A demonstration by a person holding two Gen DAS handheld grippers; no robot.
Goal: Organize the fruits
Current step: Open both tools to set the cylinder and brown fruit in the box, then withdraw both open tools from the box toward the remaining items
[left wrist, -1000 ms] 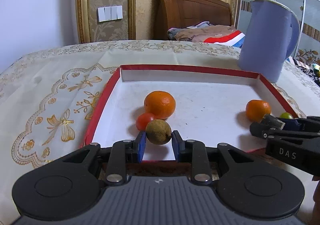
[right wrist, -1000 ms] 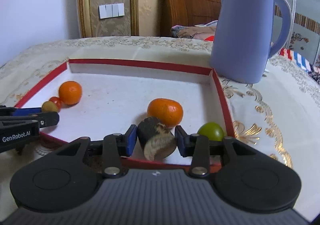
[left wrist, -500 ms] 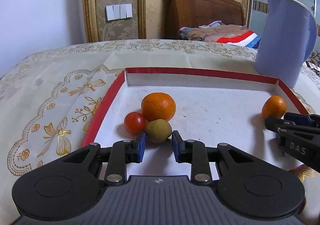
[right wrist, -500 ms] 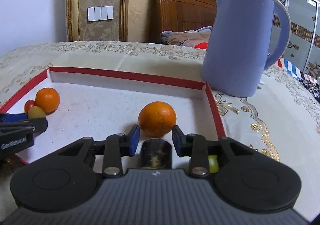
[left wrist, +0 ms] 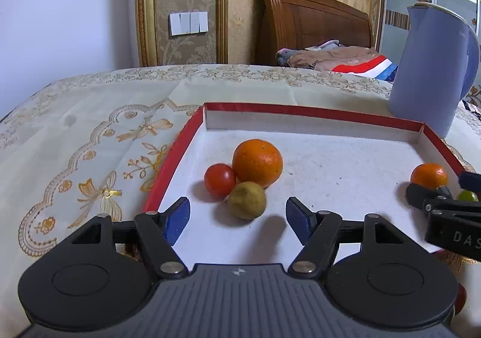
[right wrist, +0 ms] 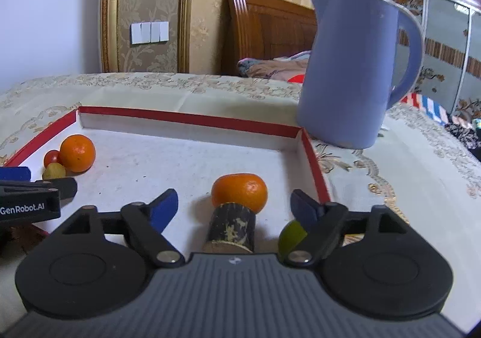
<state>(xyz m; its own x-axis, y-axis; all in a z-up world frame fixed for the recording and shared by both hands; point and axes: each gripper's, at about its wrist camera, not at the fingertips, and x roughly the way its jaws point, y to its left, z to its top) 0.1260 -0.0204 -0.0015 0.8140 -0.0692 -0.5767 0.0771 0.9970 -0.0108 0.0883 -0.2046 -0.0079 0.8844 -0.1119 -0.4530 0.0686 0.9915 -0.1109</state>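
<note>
green fruit (right wrist: 291, 236) half-hidden behind right claw (right wrist: 234, 204)

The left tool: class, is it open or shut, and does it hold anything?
Open, holding nothing. The left tool has just been opening; its pads stand clear of the brown fruit, which rests in the tray.

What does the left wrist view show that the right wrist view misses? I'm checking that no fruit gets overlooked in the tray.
Only the left wrist view: nothing extra among the fruit.

Only the right wrist view: the dark, stubby cylindrical piece, lying between the open fingers of the right gripper, whose jaws have just been opening.

Both: the red-rimmed white tray, large round orange, small red tomato, yellow-green round fruit, smaller orange, green fruit and lavender plastic jug.
</note>
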